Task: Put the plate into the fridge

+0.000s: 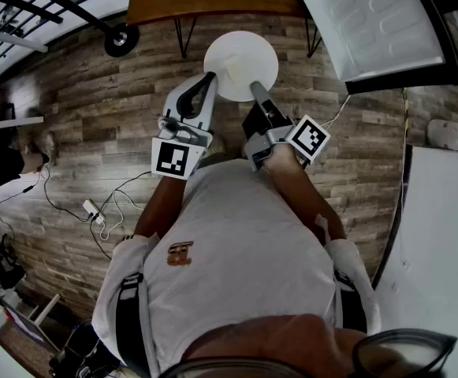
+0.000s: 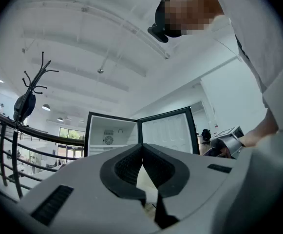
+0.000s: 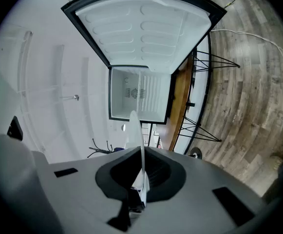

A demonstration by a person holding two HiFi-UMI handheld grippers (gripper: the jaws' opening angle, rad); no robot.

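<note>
The right tool (image 1: 254, 87) is clamping the rim of the plate (image 1: 240, 57) on the side nearest the tool, with its jaws closed onto the thin edge. In the right gripper view the plate is showing edge-on between the pads and projecting ahead of the tool. The left tool (image 1: 210, 79) is pinching the same rim a little to the side. Its jaws are also closed on the plate's edge, which is showing as a pale wedge between them.

The two-point hold is probably sharing the load and stopping the plate from pivoting about a single pinch. The plate is hanging ahead of both tools above the wooden floor (image 1: 94, 116) and is not yet in the fridge (image 3: 139, 94).

The fridge is lying straight ahead of the right tool, beyond the plate. Its door (image 3: 141, 23) is standing wide open, which is leaving the compartment accessible.

Judged step: carrying the plate toward the compartment. The next move calls for advancing both tools together, because uneven travel could twist the rim out of the pads.
</note>
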